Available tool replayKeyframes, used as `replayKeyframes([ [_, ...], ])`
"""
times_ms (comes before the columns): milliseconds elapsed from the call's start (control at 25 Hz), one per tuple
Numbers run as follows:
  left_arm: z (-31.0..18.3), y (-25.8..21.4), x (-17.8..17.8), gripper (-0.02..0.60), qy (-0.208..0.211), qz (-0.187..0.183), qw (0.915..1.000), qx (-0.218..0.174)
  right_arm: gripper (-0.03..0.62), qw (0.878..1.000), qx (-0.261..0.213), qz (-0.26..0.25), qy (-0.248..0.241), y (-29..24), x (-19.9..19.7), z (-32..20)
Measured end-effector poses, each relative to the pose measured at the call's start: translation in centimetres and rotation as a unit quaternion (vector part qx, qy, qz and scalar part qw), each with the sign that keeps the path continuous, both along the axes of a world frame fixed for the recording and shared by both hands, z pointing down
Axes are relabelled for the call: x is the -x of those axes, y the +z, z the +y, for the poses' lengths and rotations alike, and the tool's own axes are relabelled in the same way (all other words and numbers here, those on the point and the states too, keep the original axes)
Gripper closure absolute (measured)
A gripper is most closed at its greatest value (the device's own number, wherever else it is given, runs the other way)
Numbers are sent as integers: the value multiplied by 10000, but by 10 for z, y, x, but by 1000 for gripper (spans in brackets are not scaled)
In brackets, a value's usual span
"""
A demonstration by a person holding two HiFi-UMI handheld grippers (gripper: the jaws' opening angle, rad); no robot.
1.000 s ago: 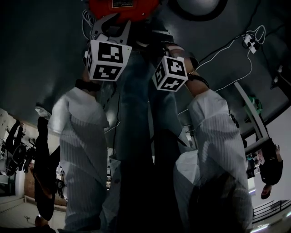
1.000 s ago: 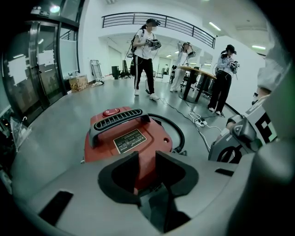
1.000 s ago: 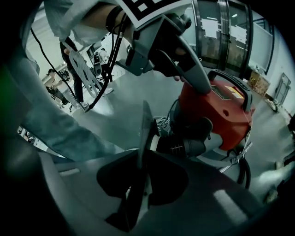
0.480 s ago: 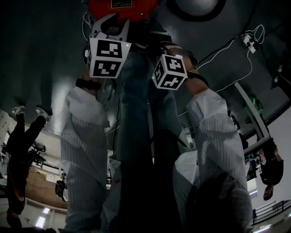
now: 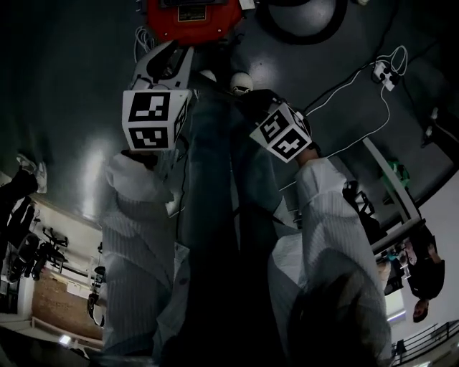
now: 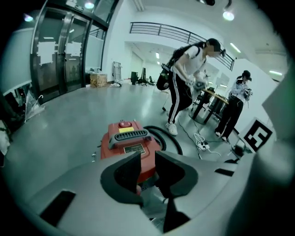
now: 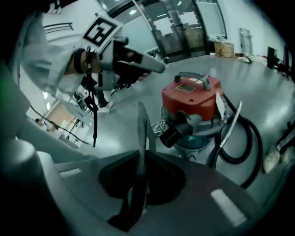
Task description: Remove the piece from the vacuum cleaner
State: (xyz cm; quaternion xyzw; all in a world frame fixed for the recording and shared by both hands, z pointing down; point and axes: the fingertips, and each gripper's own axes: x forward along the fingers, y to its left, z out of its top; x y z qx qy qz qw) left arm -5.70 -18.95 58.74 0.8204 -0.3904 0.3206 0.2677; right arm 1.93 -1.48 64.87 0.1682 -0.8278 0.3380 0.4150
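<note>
The vacuum cleaner stands on the grey floor, with a red top, a black handle and a brush fitting at its side. My right gripper is shut on a thin flat grey piece that sticks up out of its jaws, held clear of the vacuum; the jaws have just been closing on it. My left gripper hangs above the red top, its jaws a narrow gap apart with nothing clearly between them. In the head view both grippers are below the vacuum; the piece cannot be made out there.
A black hose and a metal wand curl beside the vacuum. A power strip with cables lies on the floor. Two people stand by a table beyond. Glass doors line the left.
Both grippers have come up and away from the vacuum, towards the head camera. Both marker cubes have rolled, the right one more.
</note>
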Motion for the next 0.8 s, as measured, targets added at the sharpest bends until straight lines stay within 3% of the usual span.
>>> replayKeyframes([
  [160, 25, -98, 15, 550, -478, 108, 9984, -270, 569, 9945, -25, -380, 976, -92, -9, -17],
  [280, 34, -182, 24, 577, -888, 110, 9942, -597, 568, 9865, -336, -618, 1480, -176, -13, -40],
  [440, 32, -281, 22, 577, -1343, 479, 9853, -945, 566, 9758, -1018, -882, 1721, -287, -18, -79],
  [600, 45, -367, 22, 577, -1360, 550, 9795, -1384, 566, 9592, -1561, -1253, 1997, -392, -10, -86],
  [800, 50, -442, 31, 577, -1660, 794, 9615, -2042, 566, 9333, -2285, -1728, 2166, -483, -1, -95],
])
